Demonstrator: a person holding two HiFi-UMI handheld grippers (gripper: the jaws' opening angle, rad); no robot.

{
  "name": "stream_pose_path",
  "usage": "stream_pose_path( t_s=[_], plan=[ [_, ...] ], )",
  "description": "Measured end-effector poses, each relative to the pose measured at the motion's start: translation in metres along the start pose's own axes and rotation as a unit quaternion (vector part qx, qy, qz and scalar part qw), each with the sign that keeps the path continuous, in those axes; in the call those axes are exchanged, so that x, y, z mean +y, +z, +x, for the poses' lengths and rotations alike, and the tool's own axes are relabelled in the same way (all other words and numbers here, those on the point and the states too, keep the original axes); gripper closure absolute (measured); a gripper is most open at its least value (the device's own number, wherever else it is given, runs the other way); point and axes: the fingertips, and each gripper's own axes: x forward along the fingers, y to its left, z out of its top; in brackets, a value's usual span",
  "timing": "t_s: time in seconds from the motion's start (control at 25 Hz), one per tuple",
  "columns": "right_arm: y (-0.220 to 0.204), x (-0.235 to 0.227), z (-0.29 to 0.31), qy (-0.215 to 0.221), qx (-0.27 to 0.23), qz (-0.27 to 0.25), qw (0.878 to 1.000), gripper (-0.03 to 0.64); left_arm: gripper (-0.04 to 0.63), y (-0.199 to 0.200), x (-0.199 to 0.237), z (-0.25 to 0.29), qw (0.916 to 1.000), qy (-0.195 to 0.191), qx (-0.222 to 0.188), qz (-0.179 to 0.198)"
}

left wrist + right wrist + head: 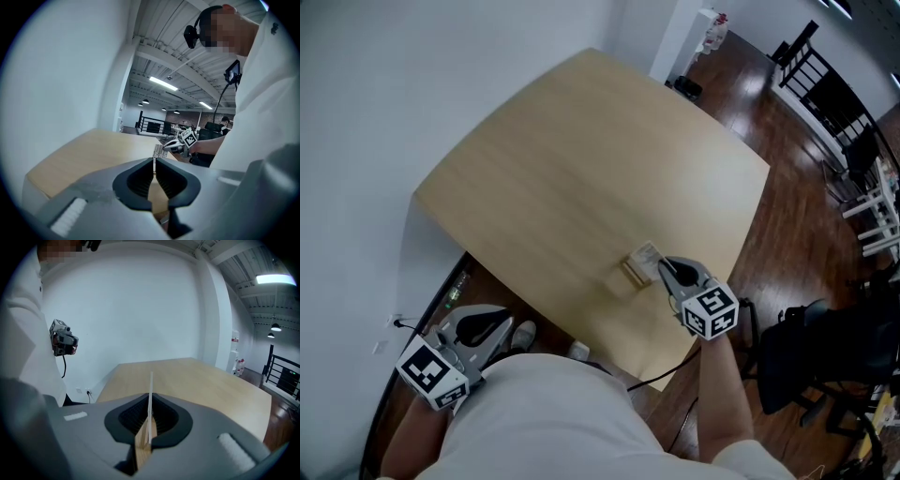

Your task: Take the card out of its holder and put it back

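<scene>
1. The card (150, 390) stands upright and edge-on, a thin white sheet, and its lower edge meets the wooden holder (142, 448).
2. Whether that edge sits in the holder's slot cannot be told.
3. In the head view the card (646, 254) and holder (631, 273) lie near the table's (581, 159) near edge, towards 5 o'clock on the tabletop.
4. The right gripper (664, 267) reaches in from the card's 4 o'clock, and its fingers (164, 420) are clamped flat on the card.
5. The left gripper (504, 321) hangs well apart at the card's 8 o'clock, beyond the table edge.
6. Its fingers (171, 180) are closed together with nothing between them.
7. Dark wooden floor (787, 187) lies past the table at 3 o'clock.
</scene>
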Motion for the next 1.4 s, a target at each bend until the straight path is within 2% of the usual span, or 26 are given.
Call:
stream_pose_path(
  t_s=[0.48,1.16,1.4],
  plan=[
    [-0.005,-0.004,0.002,0.001,0.001,0.006,1.0,0.597,0.574,0.001,0.001,0.006,1.0,-0.003,0.004,0.001],
    [-0.043,-0.012,0.032,0.015,0.023,0.038,0.999,0.595,0.574,0.006,0.016,0.014,0.9998,0.002,0.017,-0.001],
    [-0.047,-0.014,0.032,0.017,0.015,0.047,0.999,0.595,0.574,0.008,0.013,0.016,0.9997,0.008,0.025,0.0]
  ],
)
